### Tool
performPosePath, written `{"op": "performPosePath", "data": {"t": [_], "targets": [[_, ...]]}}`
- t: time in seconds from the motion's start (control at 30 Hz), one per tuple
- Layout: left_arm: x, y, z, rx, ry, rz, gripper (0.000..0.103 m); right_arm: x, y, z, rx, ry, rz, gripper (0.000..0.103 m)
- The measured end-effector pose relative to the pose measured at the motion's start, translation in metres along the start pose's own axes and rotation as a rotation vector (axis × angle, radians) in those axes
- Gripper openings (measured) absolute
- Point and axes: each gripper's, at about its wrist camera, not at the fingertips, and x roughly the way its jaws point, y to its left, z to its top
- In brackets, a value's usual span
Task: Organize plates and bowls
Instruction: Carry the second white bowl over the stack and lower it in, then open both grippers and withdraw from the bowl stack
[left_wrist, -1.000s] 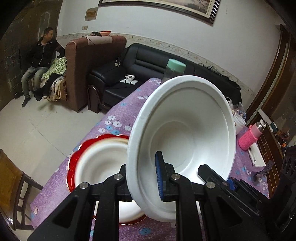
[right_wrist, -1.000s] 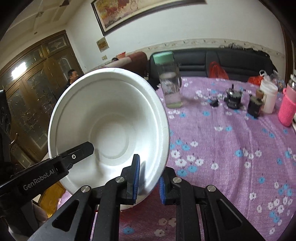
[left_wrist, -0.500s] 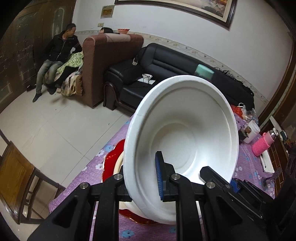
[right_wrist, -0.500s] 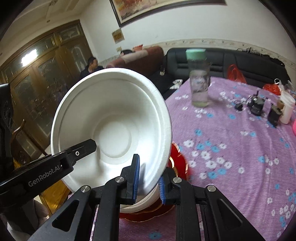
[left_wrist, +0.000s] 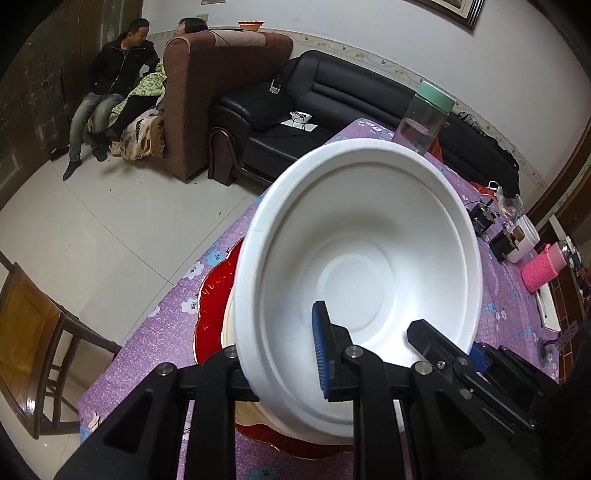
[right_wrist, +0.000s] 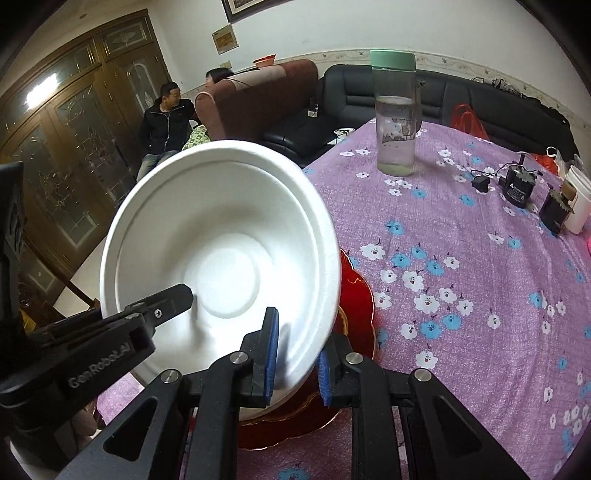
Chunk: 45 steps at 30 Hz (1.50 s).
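Observation:
A white foam bowl (left_wrist: 354, 266) fills the left wrist view, tilted toward the camera. My left gripper (left_wrist: 284, 354) is shut on its near rim. My right gripper (right_wrist: 295, 354) is shut on the opposite rim of the same bowl (right_wrist: 221, 251); the other gripper's finger shows at the left of that view. The bowl hangs just above a red plate (left_wrist: 214, 295), which carries another white bowl (left_wrist: 231, 325), mostly hidden. The red plate also shows in the right wrist view (right_wrist: 356, 306).
The table has a purple flowered cloth (right_wrist: 461, 288). A clear bottle with a green lid (right_wrist: 395, 114) stands farther back. Small black parts (right_wrist: 517, 184), a white cup (right_wrist: 578, 199) and a pink bottle (left_wrist: 543, 267) lie at the right. A wooden chair (left_wrist: 33, 343) stands left of the table.
Both grippers have carried the white bowl left and down, over the red plate and the bowl on it. The grips have not changed.

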Motion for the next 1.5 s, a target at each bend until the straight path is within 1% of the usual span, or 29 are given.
{"op": "performPosePath", "data": {"t": [0.1, 0.17, 0.2, 0.27, 0.3, 0.37, 0.4, 0.47, 0.57, 0.7, 0.73, 0.77, 0.8, 0.83, 0.87, 1.07, 1.1, 1.17, 1.27, 1.4, 1.5], "targets": [[-0.004, 0.006, 0.0, -0.011, 0.012, -0.036, 0.03, 0.002, 0.0, 0.0, -0.002, 0.001, 0.003, 0.022], [-0.009, 0.006, -0.001, -0.004, 0.013, -0.045, 0.044, 0.002, 0.003, 0.0, -0.016, -0.002, -0.011, 0.022], [-0.013, 0.005, -0.001, 0.003, 0.007, -0.042, 0.046, 0.001, 0.005, 0.0, -0.023, -0.002, -0.012, 0.022], [-0.019, 0.003, -0.002, 0.021, -0.001, -0.035, 0.054, 0.001, 0.008, 0.0, -0.034, 0.0, -0.013, 0.022], [-0.021, 0.003, -0.002, 0.025, -0.005, -0.037, 0.055, 0.001, 0.009, 0.0, -0.045, 0.003, -0.029, 0.022], [-0.027, 0.003, 0.001, 0.034, -0.026, -0.022, 0.065, 0.004, 0.009, 0.001, -0.042, 0.016, -0.042, 0.021], [-0.03, 0.004, 0.003, 0.039, -0.039, -0.013, 0.067, 0.006, 0.009, 0.001, -0.043, 0.03, -0.051, 0.02], [-0.036, 0.01, 0.006, 0.024, -0.06, -0.025, 0.068, 0.007, 0.009, 0.001, -0.046, 0.043, -0.069, 0.02], [-0.049, 0.023, 0.009, -0.029, -0.115, -0.043, 0.069, 0.007, 0.008, 0.002, -0.041, 0.05, -0.072, 0.02], [-0.065, 0.03, 0.007, -0.056, -0.173, -0.045, 0.072, 0.004, 0.011, 0.004, -0.037, 0.022, -0.078, 0.021], [-0.068, 0.029, 0.006, -0.055, -0.182, -0.046, 0.072, 0.002, 0.01, 0.004, -0.027, 0.014, -0.068, 0.025], [-0.071, 0.028, 0.005, -0.051, -0.191, -0.044, 0.072, 0.0, 0.009, 0.005, -0.016, 0.005, -0.054, 0.035], [-0.072, 0.028, 0.005, -0.05, -0.195, -0.043, 0.072, -0.004, 0.008, 0.005, -0.005, -0.009, -0.047, 0.041], [-0.074, 0.027, 0.004, -0.049, -0.201, -0.044, 0.072, -0.007, 0.008, 0.005, 0.0, -0.022, -0.047, 0.051], [-0.077, 0.025, 0.003, -0.045, -0.206, -0.044, 0.072, -0.012, 0.007, 0.005, 0.003, -0.043, -0.048, 0.053], [-0.085, 0.014, -0.004, -0.014, -0.214, -0.033, 0.074, -0.037, -0.002, 0.007, 0.042, -0.123, -0.034, 0.053], [-0.087, 0.011, -0.007, -0.004, -0.223, -0.021, 0.075, -0.043, -0.007, 0.006, 0.06, -0.139, -0.029, 0.053], [-0.093, 0.006, -0.01, 0.008, -0.246, 0.007, 0.082, -0.054, -0.016, 0.004, 0.089, -0.164, -0.02, 0.054], [-0.106, 0.002, -0.016, 0.009, -0.319, 0.064, 0.091, -0.064, -0.024, 0.0, 0.103, -0.182, -0.024, 0.055], [-0.121, -0.006, -0.026, 0.028, -0.397, 0.179, 0.094, -0.072, -0.029, -0.009, 0.102, -0.19, -0.025, 0.055], [-0.132, -0.011, -0.038, 0.041, -0.441, 0.238, 0.098, -0.079, -0.026, -0.019, 0.091, -0.2, -0.013, 0.055]]}}
